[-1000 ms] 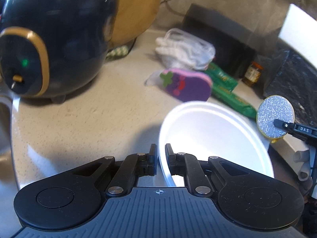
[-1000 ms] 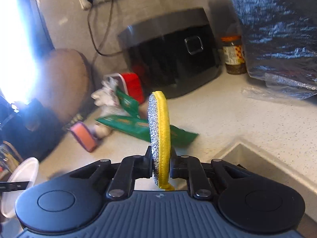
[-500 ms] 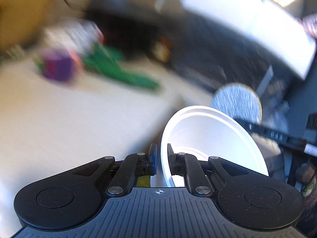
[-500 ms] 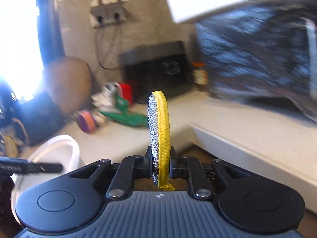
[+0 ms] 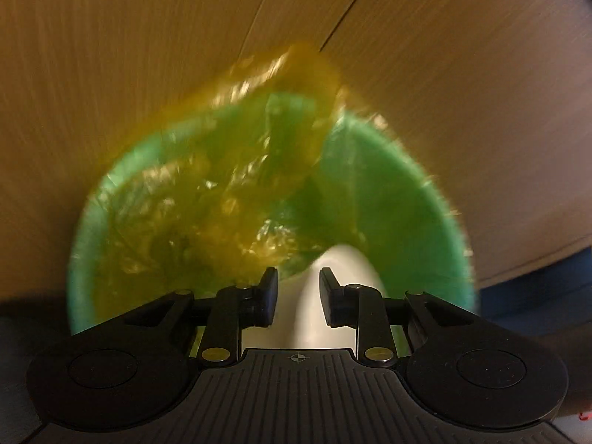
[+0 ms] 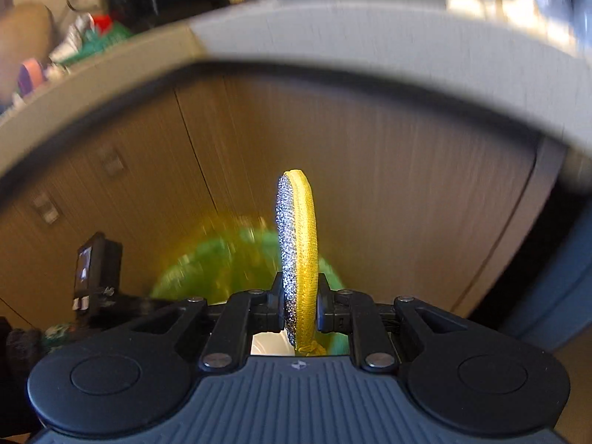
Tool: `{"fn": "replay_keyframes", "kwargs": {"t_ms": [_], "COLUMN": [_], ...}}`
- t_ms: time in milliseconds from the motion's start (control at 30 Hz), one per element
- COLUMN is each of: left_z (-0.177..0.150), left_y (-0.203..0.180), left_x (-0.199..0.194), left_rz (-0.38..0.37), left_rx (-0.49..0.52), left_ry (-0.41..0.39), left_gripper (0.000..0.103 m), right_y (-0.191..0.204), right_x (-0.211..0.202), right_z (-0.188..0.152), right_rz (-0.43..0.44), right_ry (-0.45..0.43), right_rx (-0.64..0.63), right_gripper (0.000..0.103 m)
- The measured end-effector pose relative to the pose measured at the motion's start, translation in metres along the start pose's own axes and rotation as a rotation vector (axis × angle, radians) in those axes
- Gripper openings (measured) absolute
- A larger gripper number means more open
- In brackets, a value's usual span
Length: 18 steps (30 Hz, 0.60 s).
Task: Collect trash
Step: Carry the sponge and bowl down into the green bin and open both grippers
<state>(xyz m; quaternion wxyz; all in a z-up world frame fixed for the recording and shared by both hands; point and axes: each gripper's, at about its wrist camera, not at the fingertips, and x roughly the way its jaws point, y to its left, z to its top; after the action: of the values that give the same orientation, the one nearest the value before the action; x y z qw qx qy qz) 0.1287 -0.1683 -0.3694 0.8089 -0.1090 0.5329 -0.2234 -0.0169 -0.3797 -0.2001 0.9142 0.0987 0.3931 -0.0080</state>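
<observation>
Left gripper (image 5: 295, 296) is over the green bin (image 5: 399, 199), pointing down into it. The bin has a yellow liner bag (image 5: 236, 170), blurred but readable, bunched up along the far rim. My left jaws are opening right now; the white bowl (image 5: 333, 296) sits in the gap between the pads, and I see clear space on both sides of its edge, so it's no longer pinched. The bowl is low in the frame, over the near side of the bin mouth. Right gripper (image 6: 298, 307) is clenched on the round scrub pad (image 6: 298, 244), glitter face to the left, yellow backing to the right, held on edge and upright. From the right wrist view the bin (image 6: 222, 262) is below and ahead, partly behind the pad, and a bit of the white bowl (image 6: 268, 344) shows under the fingers. The bin stands against wooden cabinet doors (image 6: 370, 185), under the pale countertop edge (image 6: 333, 37). Clutter on the counter at far left is too blurred to identify.
</observation>
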Motion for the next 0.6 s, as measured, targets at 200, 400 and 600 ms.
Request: {"fn": "replay_keyframes", "kwargs": {"t_ms": [200, 400, 600], "left_z": [-0.005, -0.019, -0.027], "left_y": [0.021, 0.033, 0.045], "left_x": [-0.008, -0.056, -0.098], "left_rz": [0.0, -0.046, -0.059], "left_rx": [-0.017, 0.002, -0.024], "left_ry": [-0.007, -0.063, -0.128], "left_gripper": [0.028, 0.028, 0.028], "right_y": [-0.01, 0.011, 0.048], "right_x": [0.036, 0.078, 0.125], "right_z": [-0.021, -0.017, -0.022], "right_rz": [0.031, 0.118, 0.163], "right_ry": [0.12, 0.22, 0.308], "right_rx": [0.072, 0.057, 0.01], "right_gripper": [0.014, 0.014, 0.036]}}
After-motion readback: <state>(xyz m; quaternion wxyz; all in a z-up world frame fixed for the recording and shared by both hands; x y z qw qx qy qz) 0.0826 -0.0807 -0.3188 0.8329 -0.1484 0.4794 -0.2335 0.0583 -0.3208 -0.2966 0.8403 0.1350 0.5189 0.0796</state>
